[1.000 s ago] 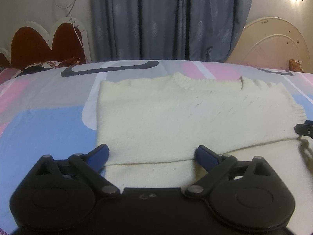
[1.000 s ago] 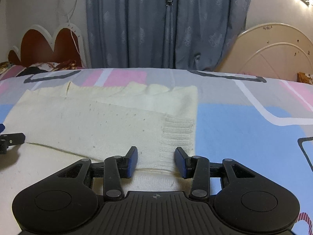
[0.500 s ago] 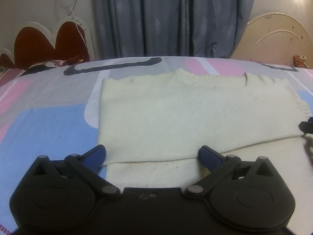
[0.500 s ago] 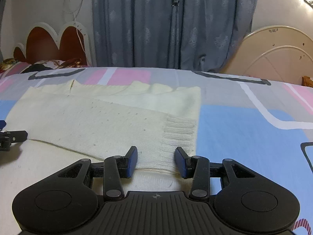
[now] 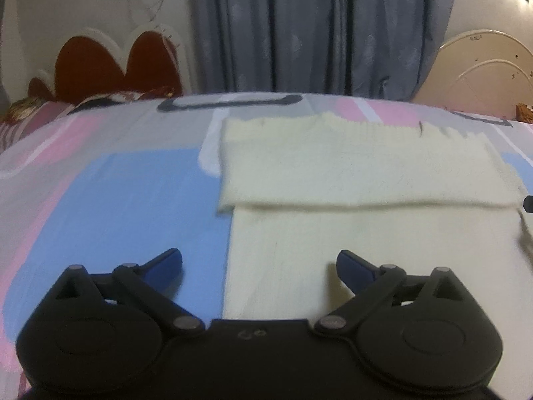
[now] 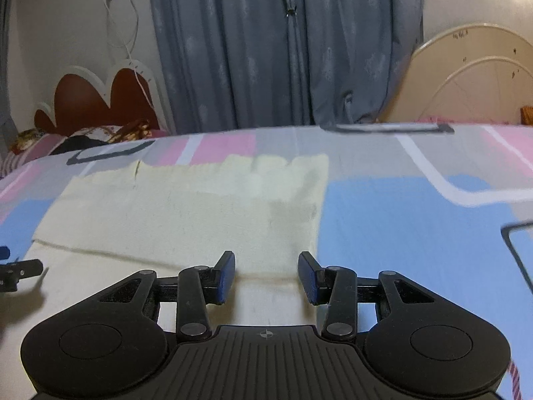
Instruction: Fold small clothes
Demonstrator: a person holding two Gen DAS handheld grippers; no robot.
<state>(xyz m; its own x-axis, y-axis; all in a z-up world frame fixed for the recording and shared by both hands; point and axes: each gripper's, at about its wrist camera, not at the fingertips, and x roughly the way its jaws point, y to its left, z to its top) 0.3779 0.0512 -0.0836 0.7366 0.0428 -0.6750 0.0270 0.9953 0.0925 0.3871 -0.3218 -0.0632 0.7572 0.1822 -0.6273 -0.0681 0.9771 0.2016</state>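
A cream knit sweater (image 5: 359, 173) lies flat on the bed, its sleeves folded across the chest above the plain lower body (image 5: 366, 260). My left gripper (image 5: 260, 266) hovers open and wide over the sweater's left edge, holding nothing. In the right wrist view the same sweater (image 6: 186, 210) fills the left half. My right gripper (image 6: 266, 273) stands open just above the folded sleeve's lower edge, with nothing between its blue pads. The tip of the left gripper (image 6: 20, 270) shows at that view's left edge.
The bed wears a sheet (image 5: 126, 206) of blue, pink and grey patches. A red scalloped headboard (image 5: 110, 66) and pillows stand at the far left, grey curtains (image 5: 299, 26) behind, and a cream headboard (image 5: 479, 73) at the far right.
Both grippers have drawn back from the sleeve fold toward the sweater's lower body; the left one also shifted to the left edge. The sweater lies as before.
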